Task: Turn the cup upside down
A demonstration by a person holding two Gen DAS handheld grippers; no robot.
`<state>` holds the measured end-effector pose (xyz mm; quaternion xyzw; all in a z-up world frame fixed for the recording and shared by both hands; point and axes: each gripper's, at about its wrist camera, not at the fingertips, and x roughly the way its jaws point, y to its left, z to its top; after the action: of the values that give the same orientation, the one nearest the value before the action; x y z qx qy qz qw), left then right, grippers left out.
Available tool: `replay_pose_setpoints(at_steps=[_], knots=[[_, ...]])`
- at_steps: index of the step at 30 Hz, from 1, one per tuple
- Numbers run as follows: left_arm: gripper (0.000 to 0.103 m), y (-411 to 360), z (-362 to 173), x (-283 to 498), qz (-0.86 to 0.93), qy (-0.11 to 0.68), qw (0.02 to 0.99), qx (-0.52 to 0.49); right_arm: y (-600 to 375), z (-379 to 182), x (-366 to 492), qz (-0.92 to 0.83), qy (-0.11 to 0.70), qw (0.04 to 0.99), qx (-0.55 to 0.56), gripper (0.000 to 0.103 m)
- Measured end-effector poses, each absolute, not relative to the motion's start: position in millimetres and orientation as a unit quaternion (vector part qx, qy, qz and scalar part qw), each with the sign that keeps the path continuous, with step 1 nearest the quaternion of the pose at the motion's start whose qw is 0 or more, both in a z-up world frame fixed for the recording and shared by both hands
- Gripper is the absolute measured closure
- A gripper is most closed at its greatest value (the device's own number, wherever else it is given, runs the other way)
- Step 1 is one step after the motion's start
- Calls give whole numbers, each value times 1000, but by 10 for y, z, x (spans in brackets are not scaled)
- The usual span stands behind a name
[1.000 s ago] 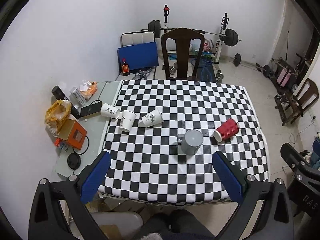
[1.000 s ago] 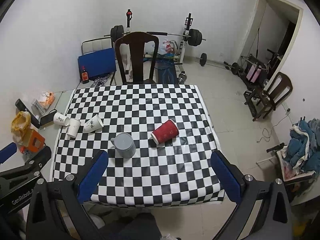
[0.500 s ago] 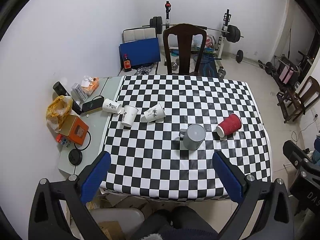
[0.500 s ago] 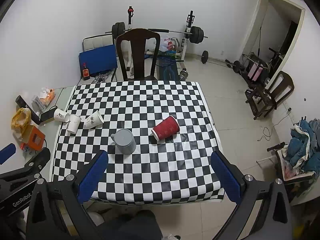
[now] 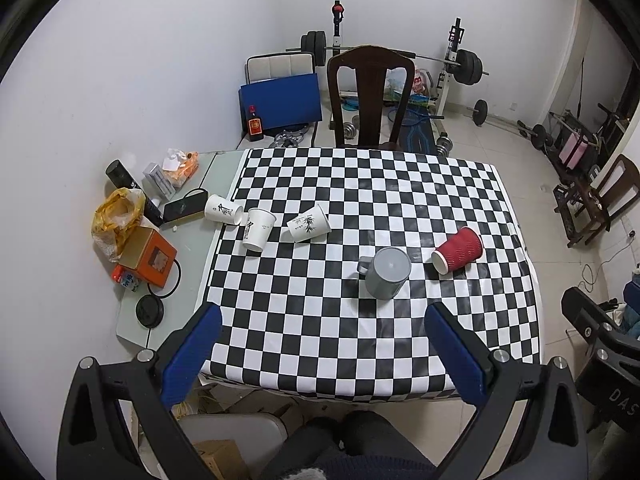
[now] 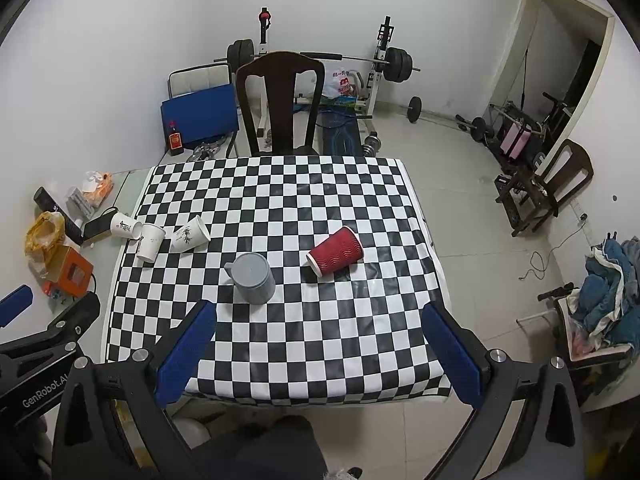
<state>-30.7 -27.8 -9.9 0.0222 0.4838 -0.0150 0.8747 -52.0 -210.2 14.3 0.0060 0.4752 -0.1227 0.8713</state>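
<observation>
Left of the grey mug (image 5: 387,273), on the bare grey strip of the worktop (image 5: 188,264): a yellow bag (image 5: 116,216), an orange box (image 5: 149,257), a black round disc (image 5: 149,311), a dark phone (image 5: 185,208) and an orange tissue pack (image 5: 182,162). Further toward the mug, three white paper cups: one on its side (image 5: 222,211) at the edge of the checkered cloth (image 5: 360,188), one (image 5: 258,234) leaning beside it, one on its side (image 5: 309,224) closer to the mug.

Near the middle of the cloth, the grey mug, base up and mouth down, handle to its left; same pose in the right wrist view (image 6: 254,277).

Just right of the mug, apart from it, the red paper cup (image 5: 458,249) lying on its side, white-rimmed mouth toward the mug and the near edge; likewise in the right wrist view (image 6: 336,256).

Behind the mug, past the far edge of the worktop, a dark wooden chair (image 5: 370,96), a blue board (image 5: 280,102) and a barbell rack (image 5: 454,68) against the wall.

Nearer than the mug, above the front edge of the worktop, left gripper (image 5: 322,354) spread wide, blue pads (image 5: 192,354) well apart, holding nothing. Right gripper (image 6: 320,354) equally wide open, empty, well short of the red paper cup.
</observation>
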Motion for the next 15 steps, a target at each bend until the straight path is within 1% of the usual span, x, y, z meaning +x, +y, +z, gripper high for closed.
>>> replay_pose_setpoints(at_steps=[15], knots=[[0, -292, -110, -298, -12, 486, 874, 22, -2042, 125, -556, -118, 475, 872, 6, 0]])
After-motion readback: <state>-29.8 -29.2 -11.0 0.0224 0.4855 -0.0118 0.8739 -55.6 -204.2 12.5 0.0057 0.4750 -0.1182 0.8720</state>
